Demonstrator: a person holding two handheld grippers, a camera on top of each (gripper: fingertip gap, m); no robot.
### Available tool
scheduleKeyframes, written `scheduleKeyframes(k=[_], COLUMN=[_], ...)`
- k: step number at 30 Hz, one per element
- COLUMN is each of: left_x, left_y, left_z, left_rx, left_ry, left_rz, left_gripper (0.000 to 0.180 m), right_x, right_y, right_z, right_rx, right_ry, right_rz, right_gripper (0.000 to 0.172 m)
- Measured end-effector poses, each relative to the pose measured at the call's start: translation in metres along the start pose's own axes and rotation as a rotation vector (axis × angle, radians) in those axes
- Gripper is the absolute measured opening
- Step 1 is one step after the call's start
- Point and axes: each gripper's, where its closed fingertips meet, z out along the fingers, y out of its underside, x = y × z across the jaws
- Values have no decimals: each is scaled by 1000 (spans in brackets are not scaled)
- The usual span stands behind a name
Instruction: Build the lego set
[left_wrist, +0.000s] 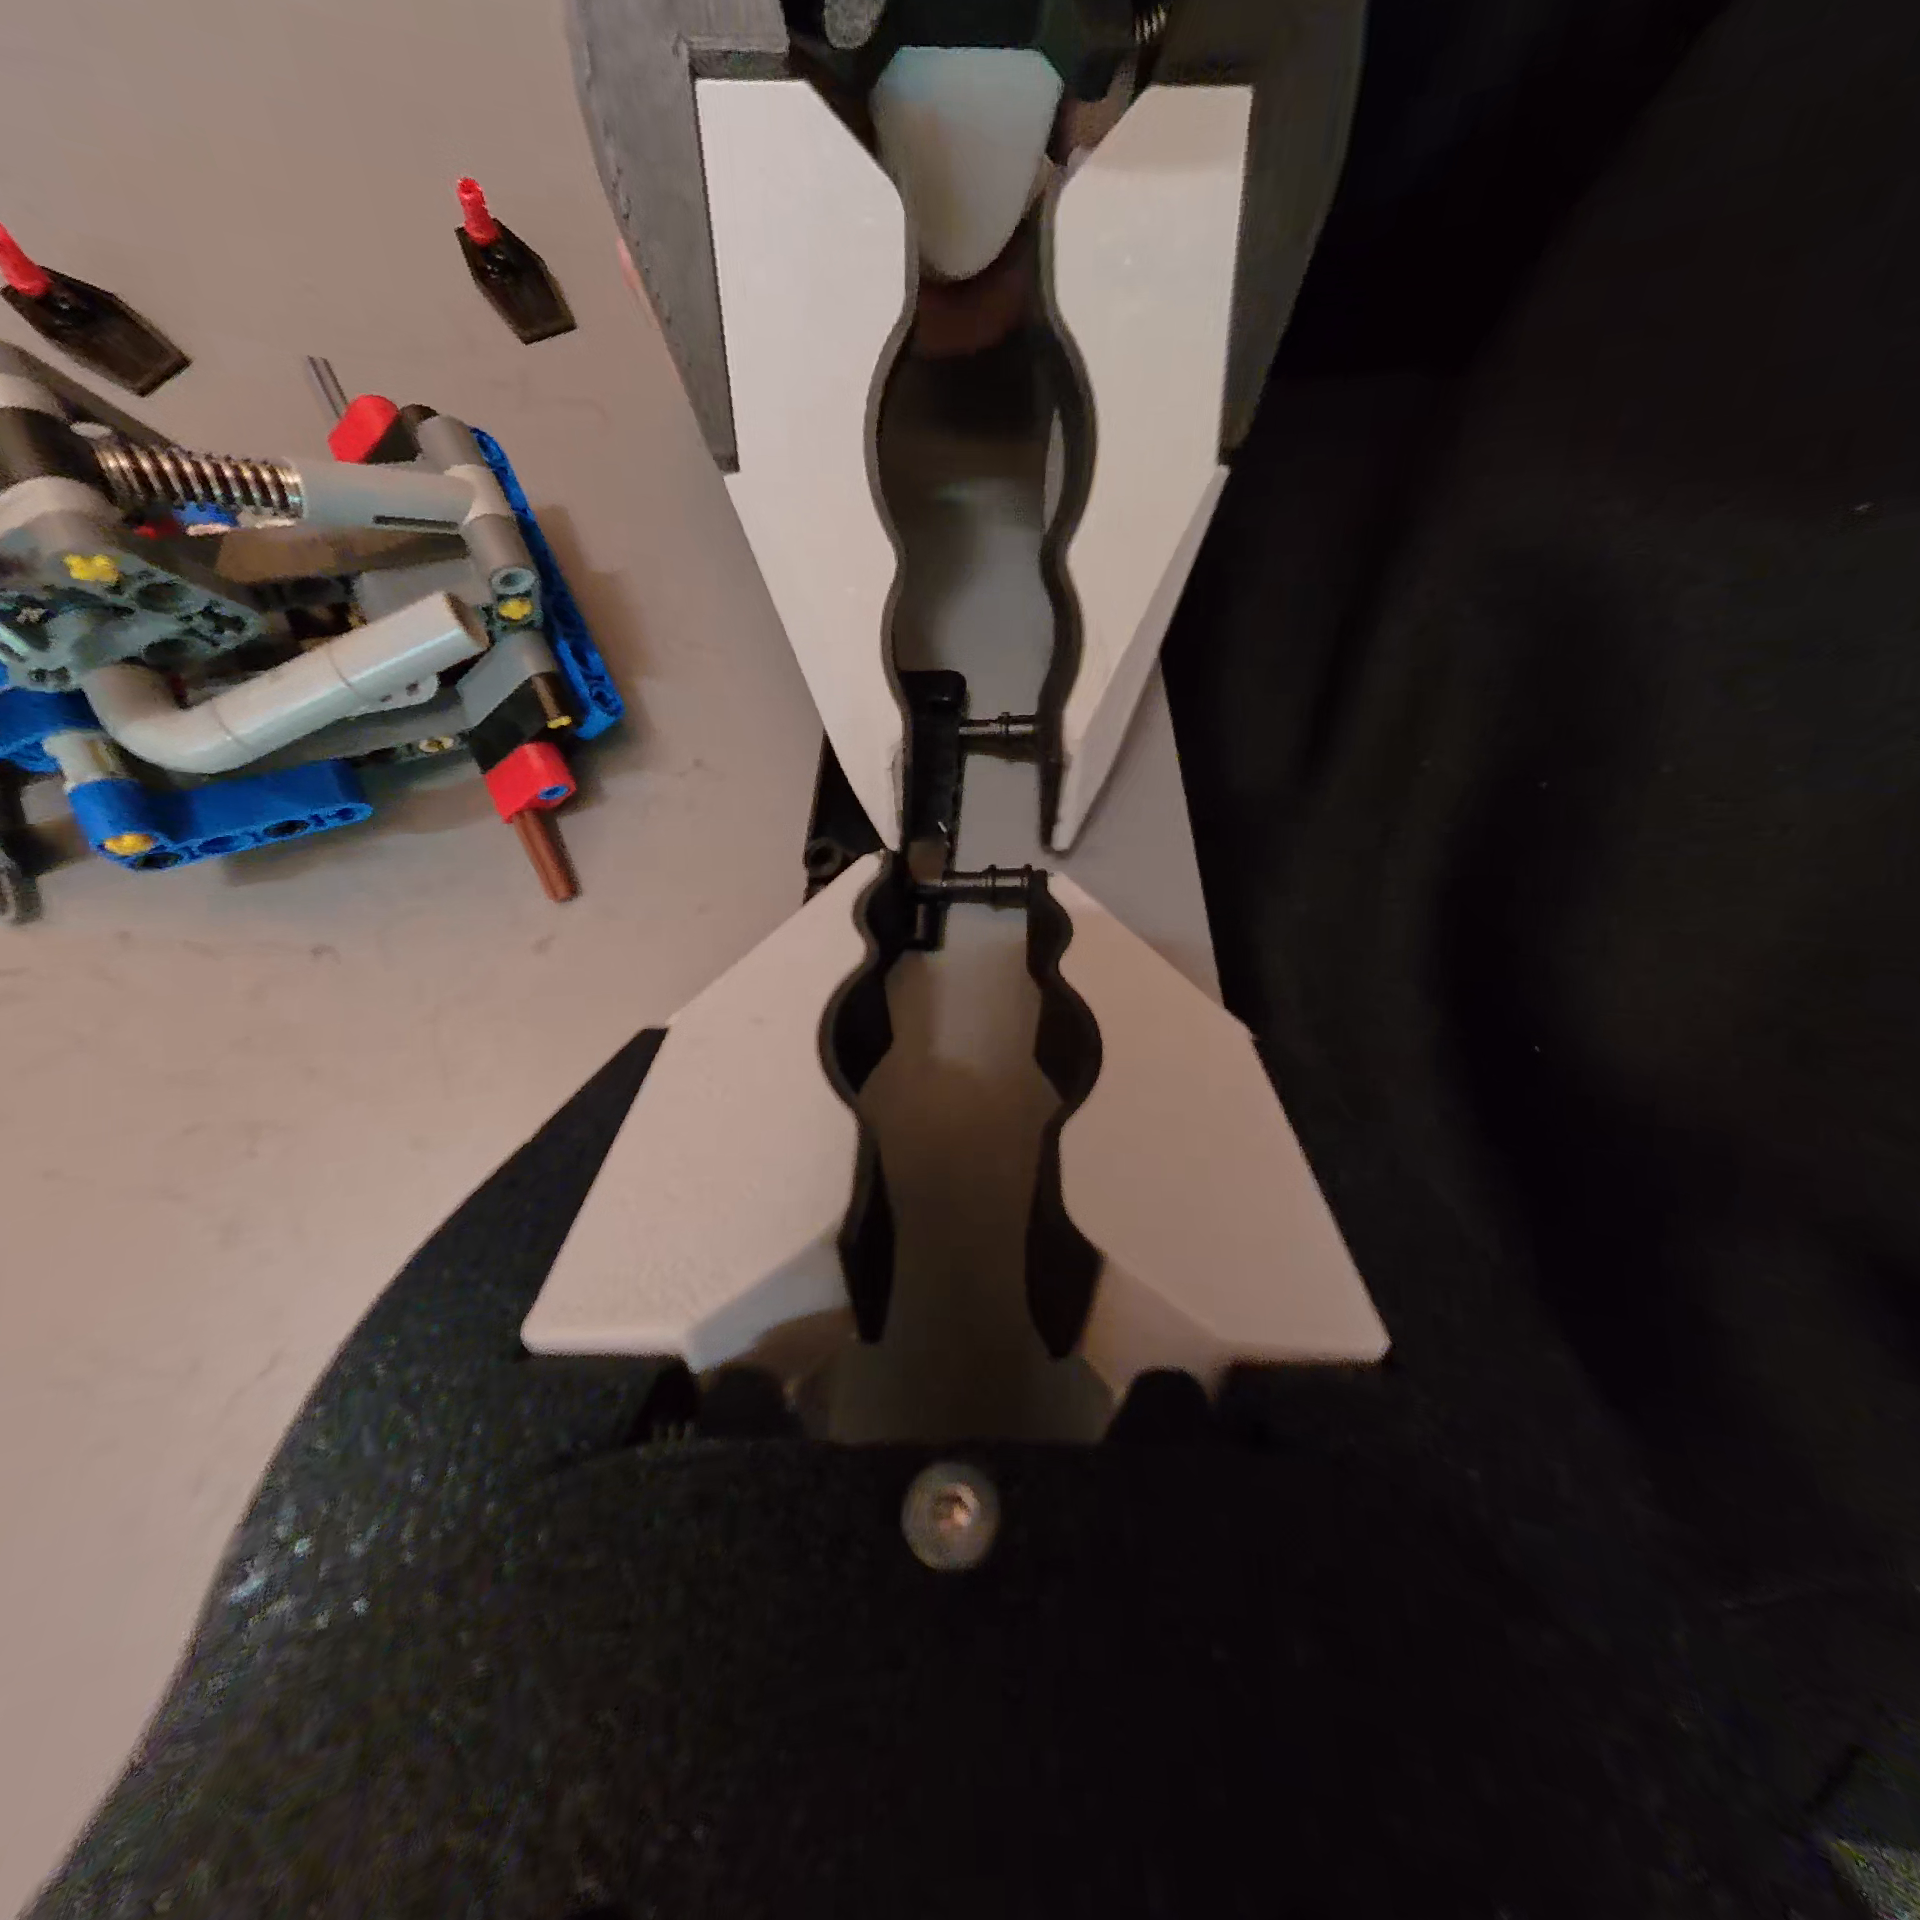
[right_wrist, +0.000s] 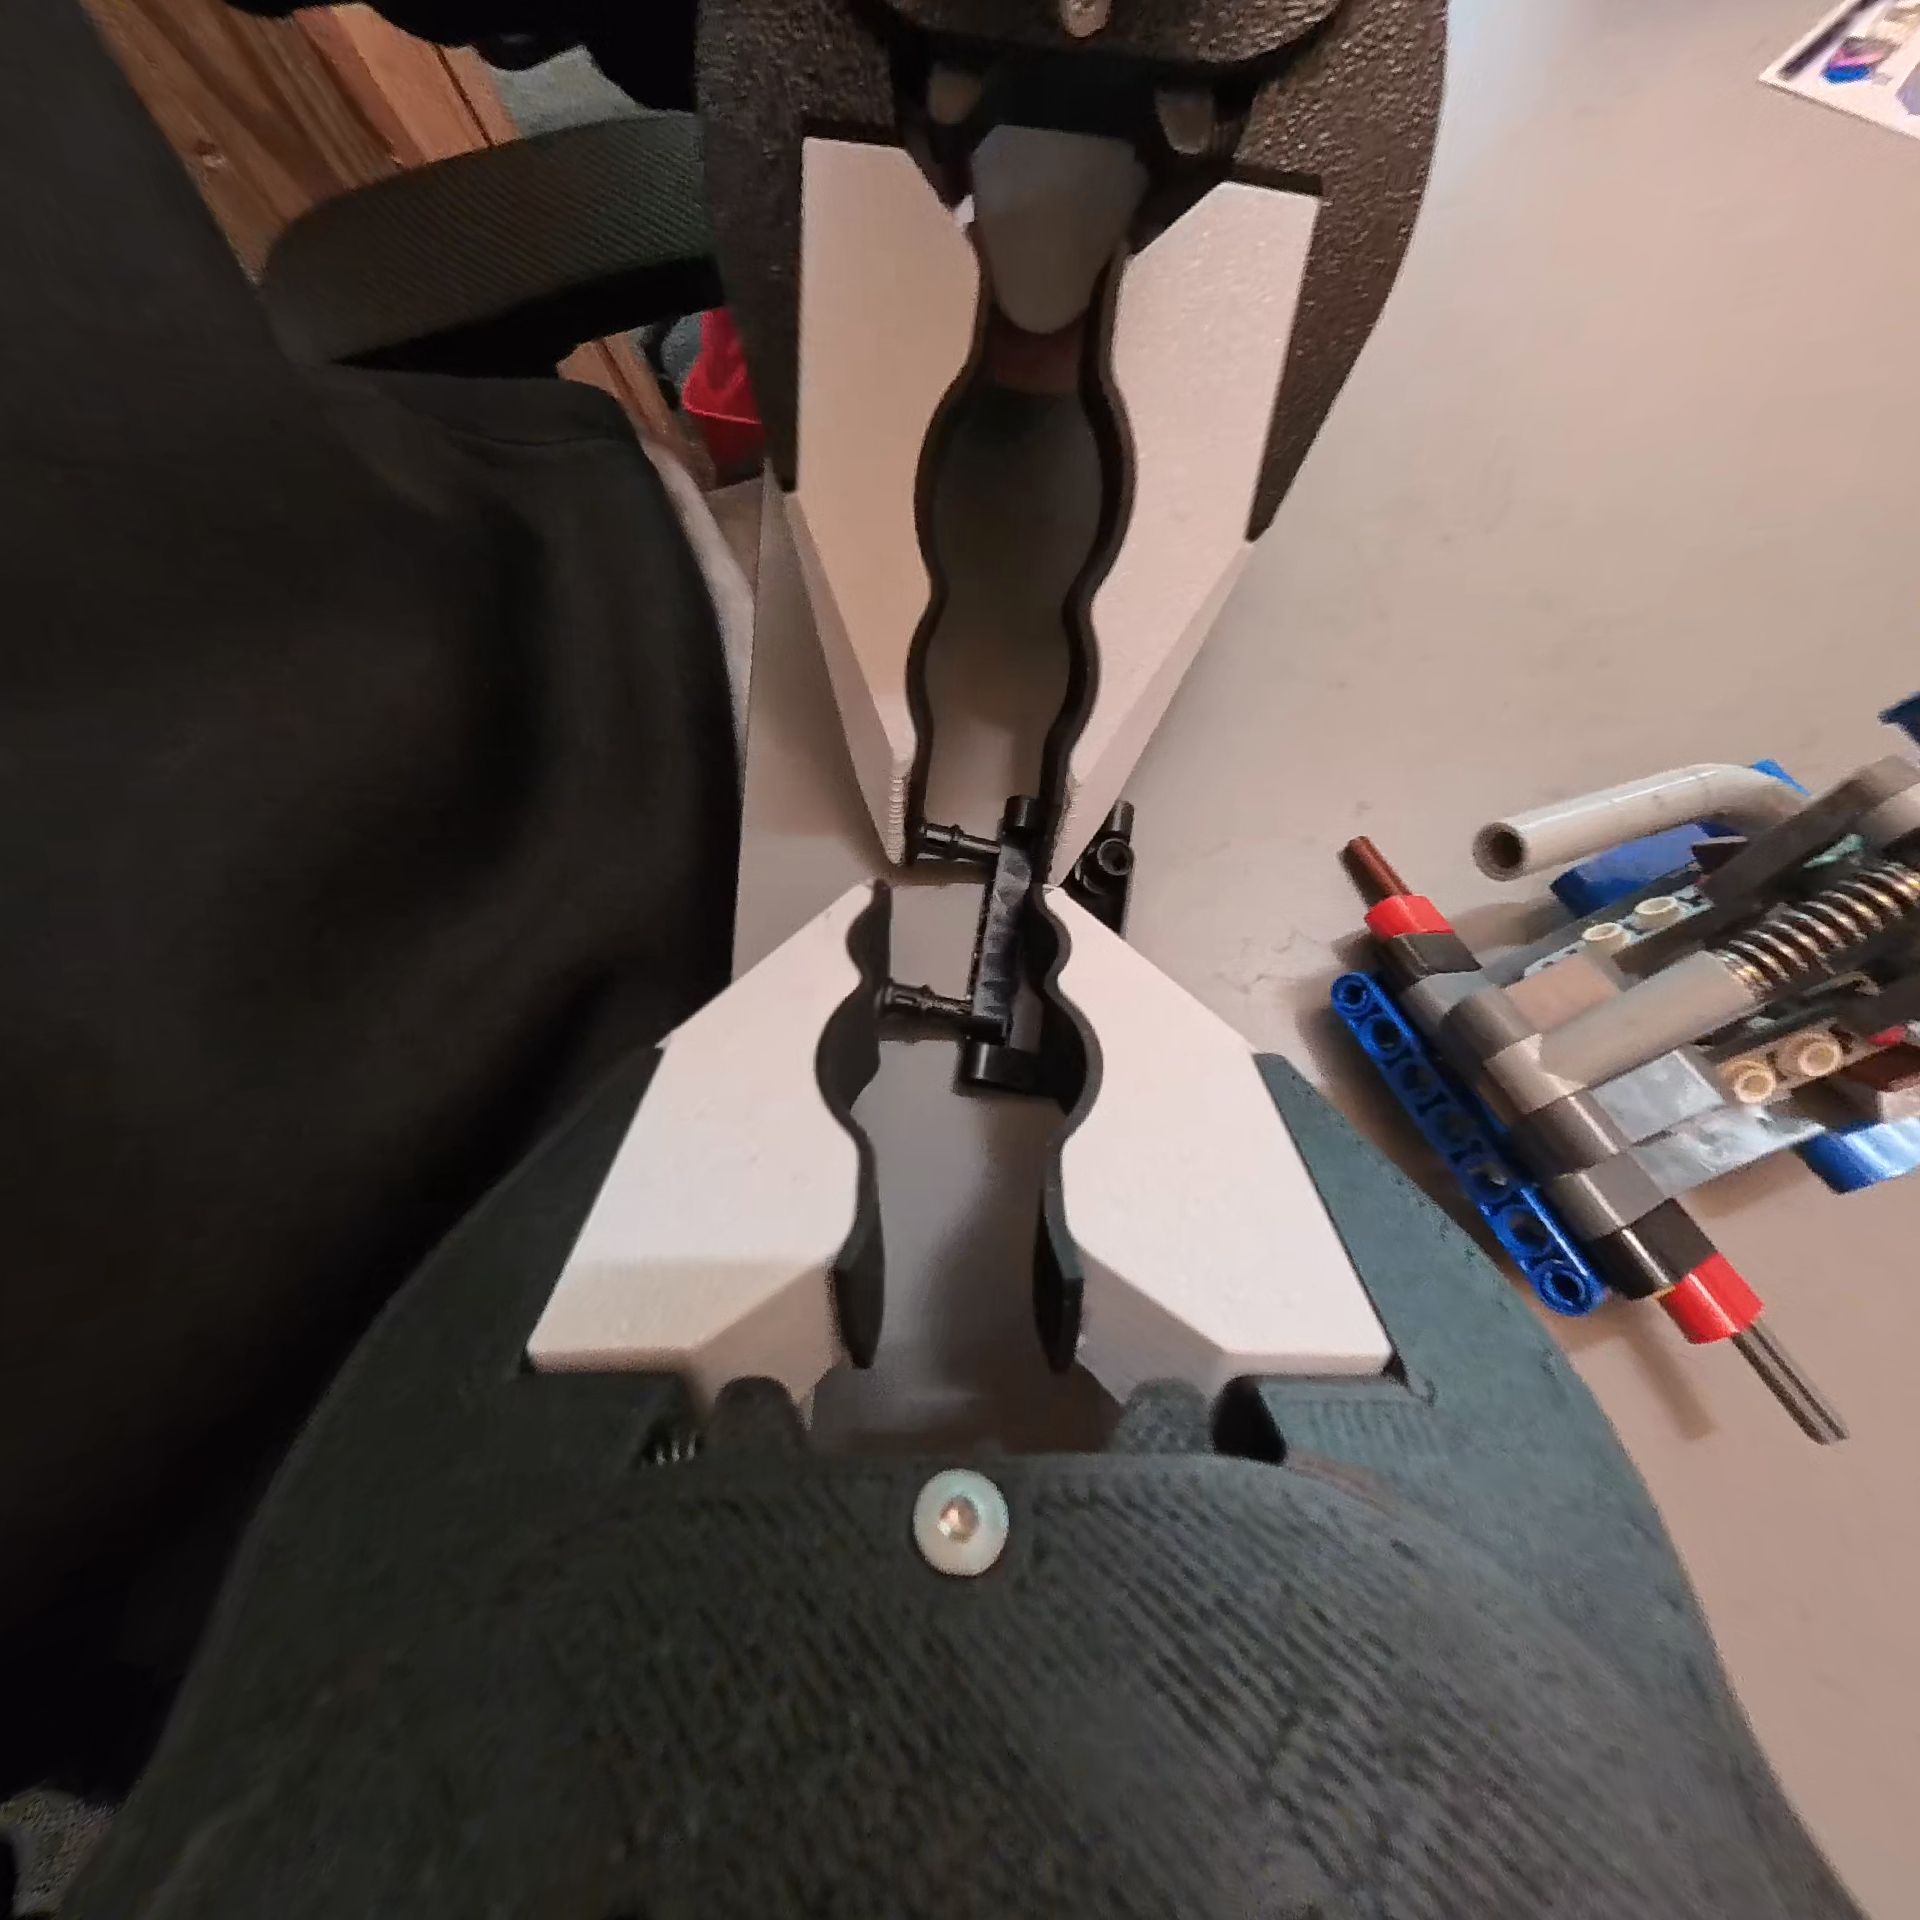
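My two grippers meet tip to tip above the grey table. A small black beam with two black pins spans both pairs of jaws. My left gripper is shut on its near end, with the beam against one pad and a pin tip against the other. The right gripper faces it from the top of the left wrist view. In the right wrist view the piece stands slightly tilted between the pads of my right gripper, which is open around it. The left gripper holds the far end.
A grey, blue and black brick model with a spring lies on the table and also shows in the right wrist view. Two black plates with red pins lie behind it. Another black part lies under the fingertips. A person's dark clothing fills one side. The grippers are tip to tip, or close to it.
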Motion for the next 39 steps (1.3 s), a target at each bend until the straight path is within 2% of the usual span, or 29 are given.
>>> scheduleKeyframes(k=[6, 7, 9, 10, 15, 18, 20, 25, 30, 39], left_x=[0, 0, 0, -1, -4, -7, -9, -11, -11, -12], left_y=[0, 0, 0, 0, 0, -1, -2, -1, -1, 1], left_z=[0, 0, 0, 0, -1, -2, -2, -1, -1, -3], left_rx=[-1, 0, 2, 2, 8, 17, 19, 16, 10, 2], left_ry=[-1, 4, 11, 9, -5, -19, -32, -75, -111, -157], left_rz=[-7, -10, -14, -11, -33, -54, -53, -18, 18, 54], left_gripper=[21, 21, 21, 21, 21, 21, 21, 21, 21, 21], right_x=[11, 8, -5, -7, 0, 9, 11, 14, 15, 15], right_y=[-1, -1, -3, -3, -4, -5, -5, -3, 1, -3], right_z=[2, 2, 0, 0, 1, 2, 3, 4, 1, 7], right_rx=[0, 3, 25, 30, 21, 37, 45, -19, -100, -42], right_ry=[104, 90, -10, -37, 40, 131, 179, 317, 344, 287], right_rz=[28, 33, 92, 103, 67, 158, 190, 128, 103, 71], right_gripper=[4, 10, 33, 38, 32, 26, 30, 32, 32, 30])
